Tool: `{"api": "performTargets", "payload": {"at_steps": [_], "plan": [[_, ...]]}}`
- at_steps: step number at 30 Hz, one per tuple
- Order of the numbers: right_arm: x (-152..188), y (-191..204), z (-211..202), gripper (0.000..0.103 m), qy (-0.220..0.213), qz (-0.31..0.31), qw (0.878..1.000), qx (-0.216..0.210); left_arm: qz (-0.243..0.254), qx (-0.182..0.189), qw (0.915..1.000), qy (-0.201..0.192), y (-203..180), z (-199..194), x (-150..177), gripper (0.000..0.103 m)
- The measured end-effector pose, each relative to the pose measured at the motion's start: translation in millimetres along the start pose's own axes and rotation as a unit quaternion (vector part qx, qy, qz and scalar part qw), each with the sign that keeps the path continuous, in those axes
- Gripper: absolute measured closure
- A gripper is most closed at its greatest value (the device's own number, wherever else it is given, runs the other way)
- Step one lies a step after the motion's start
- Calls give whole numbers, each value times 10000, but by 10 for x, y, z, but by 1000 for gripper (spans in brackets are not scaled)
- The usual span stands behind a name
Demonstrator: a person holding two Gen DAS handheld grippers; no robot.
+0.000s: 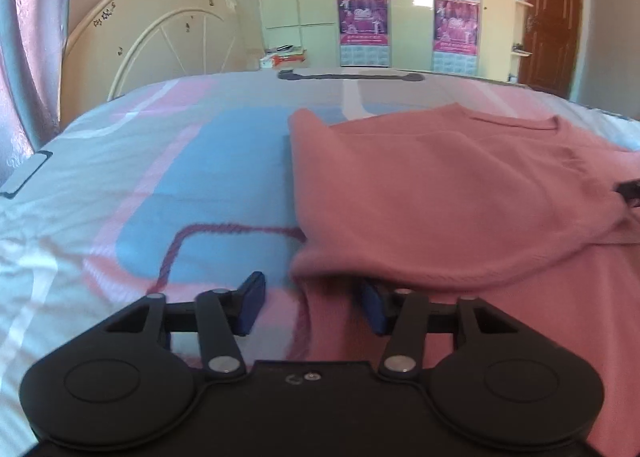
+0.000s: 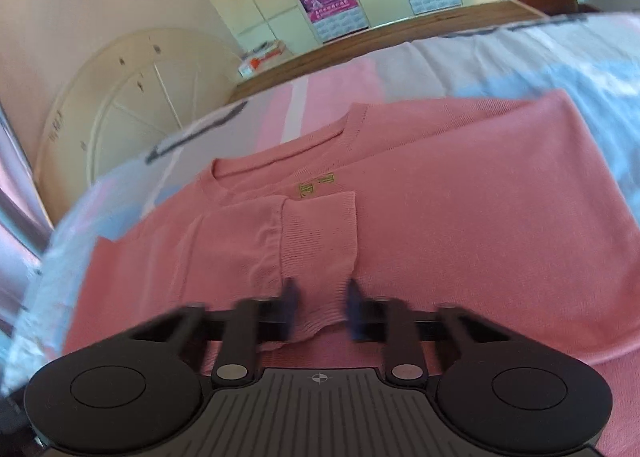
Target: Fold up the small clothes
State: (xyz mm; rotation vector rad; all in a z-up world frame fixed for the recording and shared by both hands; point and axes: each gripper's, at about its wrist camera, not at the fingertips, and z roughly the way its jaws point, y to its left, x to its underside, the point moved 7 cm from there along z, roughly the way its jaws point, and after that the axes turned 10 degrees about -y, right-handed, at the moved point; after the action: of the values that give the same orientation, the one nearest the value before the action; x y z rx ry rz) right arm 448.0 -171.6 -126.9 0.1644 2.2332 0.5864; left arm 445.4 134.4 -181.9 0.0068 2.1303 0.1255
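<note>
A pink knitted sweater (image 1: 440,193) lies spread on the bed, neckline away from me, with one sleeve folded across its chest. In the left wrist view my left gripper (image 1: 312,307) hovers at the sweater's near left corner. Its blue pads (image 1: 252,305) stand apart, with the hem's edge loose between them. In the right wrist view the same sweater (image 2: 460,217) fills the middle. The ribbed sleeve cuff (image 2: 320,241) runs down between the blurred pads (image 2: 290,303) of my right gripper (image 2: 323,307), which pinch its sides.
The bedsheet (image 1: 180,185) has pink, blue and white patches. A cream round headboard (image 1: 160,37) leans on the wall to the left. Wardrobe doors with purple posters (image 1: 362,17) and a brown door (image 1: 548,13) stand behind. A dark strap (image 1: 352,76) lies at the bed's far edge.
</note>
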Motion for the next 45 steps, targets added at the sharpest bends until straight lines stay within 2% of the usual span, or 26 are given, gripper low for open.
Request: {"api": "performTargets", "payload": {"at_steps": [1,4,6,8,10,11,12,14,16,18,23,26,28,32,33,35,39,40,42,44,45], "plan": [[-10,26,4,95,13,-118,9999,23,-100,98,9999,-4,29,51,-18,92],[-108,210,-94,96,-203,-606,9980,9,-169,160,9996,-139,93,100,-78,94],[-317,410,-362,96,-744,-906,9930,-158,-396,194,9988,-215,177,96,-82,94],[-511,580,-741,96,-1383,-1171,9828,-352,-560,266,9979,-197,223,79,-39,94],[-511,590,-946,96,-1655,-1449,9752,-225,-518,322,9980,-142,223,95,12,94],[-430,517,-907,96,-1547,-1545,9758,-89,-494,346,9981,-119,223,105,21,94],[-308,382,-772,96,-1262,-1545,9799,76,-467,358,9982,-108,222,113,20,94],[-18,28,-429,96,-515,-1145,9910,454,-503,389,9980,-45,234,145,10,94],[168,-175,-322,96,-295,-796,9949,550,-512,397,9979,-21,238,158,0,94],[238,-231,-375,96,-342,-565,9964,533,-498,398,9980,-18,236,164,-1,94],[226,-141,-654,96,-682,-697,9941,481,-505,419,9978,-15,246,155,13,94],[234,-110,-543,96,-497,-774,9939,607,-245,352,9991,-28,192,141,1,94],[241,-133,-517,96,-466,-750,9940,639,-61,337,9994,-52,135,107,-8,88],[105,-45,-539,96,-694,-838,9927,519,-224,327,9992,20,174,117,17,81],[82,-42,-545,96,-711,-815,9928,505,-240,319,9992,4,187,109,15,82],[50,-46,-549,96,-733,-832,9925,517,-248,443,9987,-23,185,94,27,92],[26,-133,-544,97,-806,-794,9909,730,-47,434,9990,-44,147,93,52,93],[55,-190,-504,101,-730,-811,9901,880,-41,427,9991,-38,148,102,49,93],[165,-310,-371,101,-346,-648,9934,882,-50,444,9990,-4,150,114,45,94],[180,-340,-367,101,-320,-598,9942,830,19,548,9985,85,161,108,34,91],[151,-332,-402,101,-375,-603,9938,854,63,577,9982,117,186,83,25,81]]}}
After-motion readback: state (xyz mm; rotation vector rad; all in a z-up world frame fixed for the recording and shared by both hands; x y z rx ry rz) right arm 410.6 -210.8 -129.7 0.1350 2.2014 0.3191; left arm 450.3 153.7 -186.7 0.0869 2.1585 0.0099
